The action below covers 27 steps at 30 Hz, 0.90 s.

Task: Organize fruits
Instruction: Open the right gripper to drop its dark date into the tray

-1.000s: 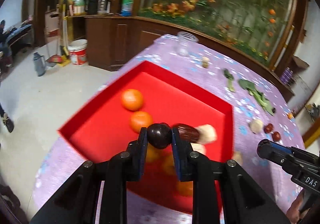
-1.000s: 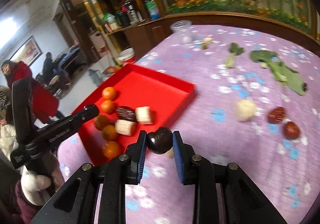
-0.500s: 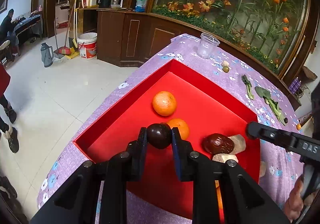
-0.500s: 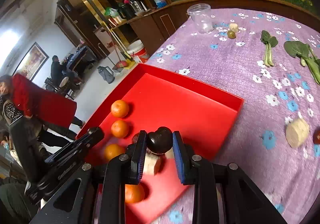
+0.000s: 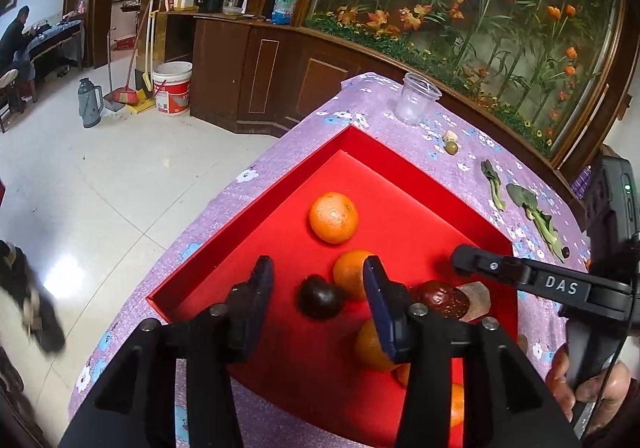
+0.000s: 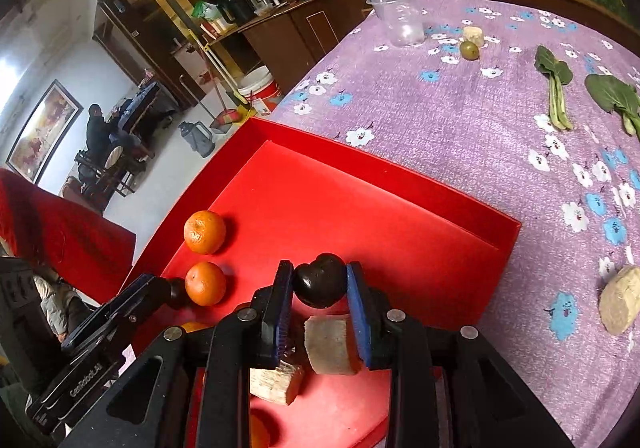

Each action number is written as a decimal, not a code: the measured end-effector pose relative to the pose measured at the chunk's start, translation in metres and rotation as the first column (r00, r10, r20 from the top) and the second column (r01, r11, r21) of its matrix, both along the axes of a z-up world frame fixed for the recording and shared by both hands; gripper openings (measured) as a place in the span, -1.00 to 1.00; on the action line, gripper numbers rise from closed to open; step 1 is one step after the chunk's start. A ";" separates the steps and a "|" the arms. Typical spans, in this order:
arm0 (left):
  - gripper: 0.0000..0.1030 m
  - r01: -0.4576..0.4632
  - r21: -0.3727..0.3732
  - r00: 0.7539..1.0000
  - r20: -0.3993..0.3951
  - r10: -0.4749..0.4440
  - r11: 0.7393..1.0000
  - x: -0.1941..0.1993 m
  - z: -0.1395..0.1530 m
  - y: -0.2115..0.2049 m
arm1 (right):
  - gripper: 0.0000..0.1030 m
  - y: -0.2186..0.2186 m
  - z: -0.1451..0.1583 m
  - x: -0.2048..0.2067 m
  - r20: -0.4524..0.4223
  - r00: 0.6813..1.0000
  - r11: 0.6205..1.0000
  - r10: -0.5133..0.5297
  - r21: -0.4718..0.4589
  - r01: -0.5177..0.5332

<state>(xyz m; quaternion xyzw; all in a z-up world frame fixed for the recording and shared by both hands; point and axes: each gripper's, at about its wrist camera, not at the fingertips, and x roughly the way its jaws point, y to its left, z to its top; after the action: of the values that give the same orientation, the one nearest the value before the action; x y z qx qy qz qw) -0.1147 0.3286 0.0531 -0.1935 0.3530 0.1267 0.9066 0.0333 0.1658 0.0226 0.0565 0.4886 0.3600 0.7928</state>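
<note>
The left gripper (image 5: 318, 280) has its fingers spread wide. A dark round fruit (image 5: 320, 297) lies on the floor of the red tray (image 5: 256, 216), between the two fingers and clear of both, and it touches an orange (image 5: 350, 274) just behind it. A second orange (image 5: 333, 217) lies farther back in the tray, apart from the first. The right gripper (image 6: 318, 282) is closed on a dark heart-shaped fruit (image 6: 320, 280), both blue pads pressed against its sides, and it is held above the tray floor. Two pale cut chunks (image 6: 330, 344) lie on the tray under those fingers. The tray stands on the purple flowered tablecloth (image 6: 460, 120).
</note>
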 end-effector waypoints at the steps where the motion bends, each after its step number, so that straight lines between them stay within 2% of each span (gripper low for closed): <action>1: -0.06 0.004 0.000 1.000 0.002 -0.004 1.000 0.000 0.001 -0.002 | -0.39 0.001 0.000 0.000 0.002 1.000 1.000 0.000 -0.001 0.000; 4: 0.08 0.008 0.009 1.000 0.008 -0.008 1.000 -0.002 0.005 -0.005 | -0.26 -0.002 0.003 -0.002 0.016 1.000 1.000 -0.009 0.000 0.009; 7: 0.10 0.012 0.015 1.000 0.010 -0.012 1.000 -0.003 0.009 -0.008 | -0.17 -0.008 0.008 -0.002 0.025 0.999 1.000 -0.020 0.013 0.019; 11: 0.11 0.017 0.030 1.000 0.016 -0.017 0.999 -0.006 0.017 -0.016 | -0.16 -0.019 0.020 -0.008 0.047 0.998 0.999 -0.036 0.032 0.035; 14: 0.15 0.021 0.055 0.999 0.024 -0.022 0.998 -0.010 0.024 -0.025 | -0.02 -0.029 0.029 -0.020 0.073 0.996 0.998 -0.049 0.045 0.046; 18: 0.29 0.036 0.107 0.999 0.034 -0.040 0.994 -0.014 0.034 -0.044 | 0.05 -0.046 0.038 -0.046 0.141 0.988 0.998 -0.067 0.021 0.064; 21: 0.30 0.056 0.151 0.997 0.038 -0.063 0.987 -0.018 0.042 -0.063 | 0.09 -0.061 0.042 -0.065 0.186 0.979 0.996 -0.088 0.002 0.089; 27: 0.31 0.113 0.277 0.991 0.043 -0.130 0.954 -0.029 0.057 -0.115 | 0.18 -0.106 0.043 -0.101 0.267 0.948 0.981 -0.174 -0.041 0.191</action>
<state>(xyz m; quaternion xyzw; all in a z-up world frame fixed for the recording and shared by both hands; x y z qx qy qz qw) -0.1439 0.2133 0.1098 -0.0478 0.3156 0.1126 0.9410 -0.0677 0.0597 0.0657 0.0270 0.3836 0.2731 0.8818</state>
